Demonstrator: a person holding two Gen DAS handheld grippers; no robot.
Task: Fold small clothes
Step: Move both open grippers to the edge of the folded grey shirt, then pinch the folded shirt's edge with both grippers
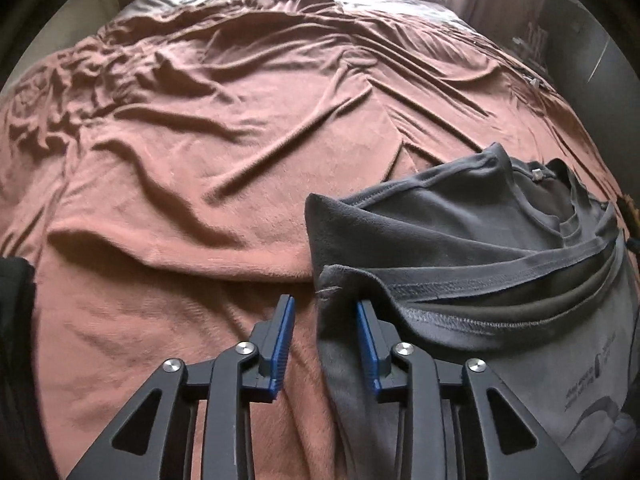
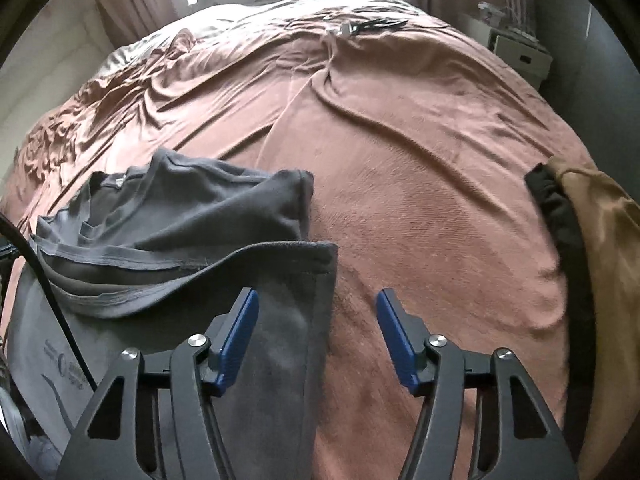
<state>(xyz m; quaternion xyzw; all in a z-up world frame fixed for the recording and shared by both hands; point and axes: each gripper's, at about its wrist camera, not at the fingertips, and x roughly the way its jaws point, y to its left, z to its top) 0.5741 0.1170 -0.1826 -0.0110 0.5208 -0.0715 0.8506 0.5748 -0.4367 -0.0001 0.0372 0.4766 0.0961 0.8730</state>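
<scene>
We take the grey T-shirt (image 1: pixel 472 264) as our landmark: it lies partly folded on the rumpled pink-brown blanket (image 1: pixel 192 152) that covers the bed, with its upper part bunched so that the neckline and a hemmed edge ripple across the middle of the cloth, and a lighter panel with dark printed lettering shows at its near end. Our left gripper (image 1: pixel 325 322) sits at the shirt's near left edge with its blue pads spread apart; the right-hand pad lies against the cloth and a strip of the grey fabric runs between the two fingers, but nothing is clamped. From the right wrist view the same T-shirt (image 2: pixel 168 236) fills the left side, and our right gripper (image 2: pixel 316 322) is at the shirt's near right edge, its blue pads spread wide; the left-hand pad lies over the grey cloth while the other pad is beyond the shirt's edge, above bare blanket (image 2: pixel 420 140). Well apart from the shirt, at the right edge of that view, a tan garment (image 2: pixel 604 240) with a black ruffled band (image 2: pixel 554 208) rests on the blanket. Beyond the shirt, at the far end of the bed, we see pale bedding (image 2: pixel 248 12) and curtains (image 2: pixel 132 4) beside a bright window.
</scene>
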